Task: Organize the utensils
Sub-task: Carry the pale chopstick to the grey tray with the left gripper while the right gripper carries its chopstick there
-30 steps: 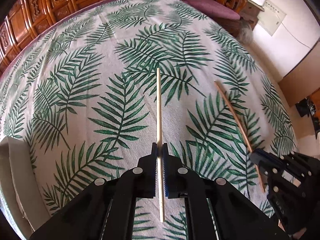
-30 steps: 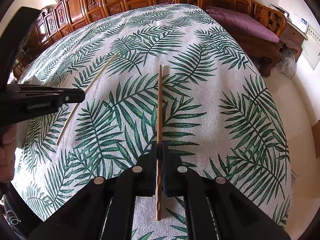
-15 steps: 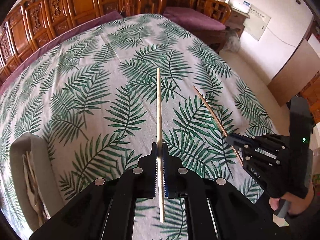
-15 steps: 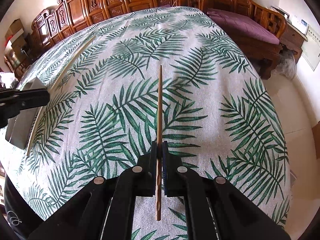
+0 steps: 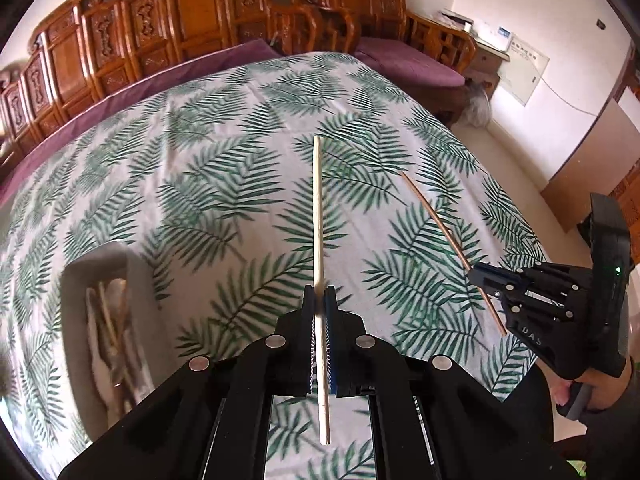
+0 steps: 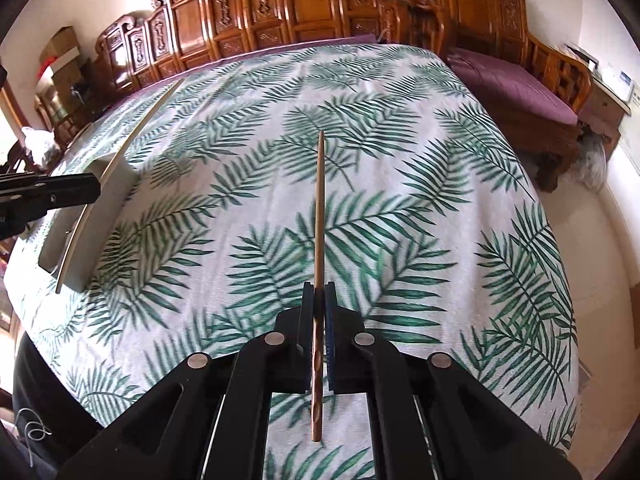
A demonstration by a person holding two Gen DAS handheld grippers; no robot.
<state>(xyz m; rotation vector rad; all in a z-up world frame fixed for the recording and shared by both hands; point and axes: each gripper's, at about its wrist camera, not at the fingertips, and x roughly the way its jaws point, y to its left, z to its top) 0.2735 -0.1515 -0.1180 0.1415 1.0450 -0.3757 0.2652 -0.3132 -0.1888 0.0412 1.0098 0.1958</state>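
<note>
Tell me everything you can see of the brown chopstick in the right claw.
The brown chopstick is a thin, dark wooden stick with a spiral-patterned butt end and a plain tapering tip. The right claw is shut on it nearer the butt, which sticks out behind the pads. It points straight ahead, held in the air above the leaf-print tablecloth, touching nothing else. From the left wrist view it slants up-left.

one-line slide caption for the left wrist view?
Left hand-held gripper clamps pale wooden chopstick above palm-leaf tablecloth, grey utensil tray lower left.
</note>
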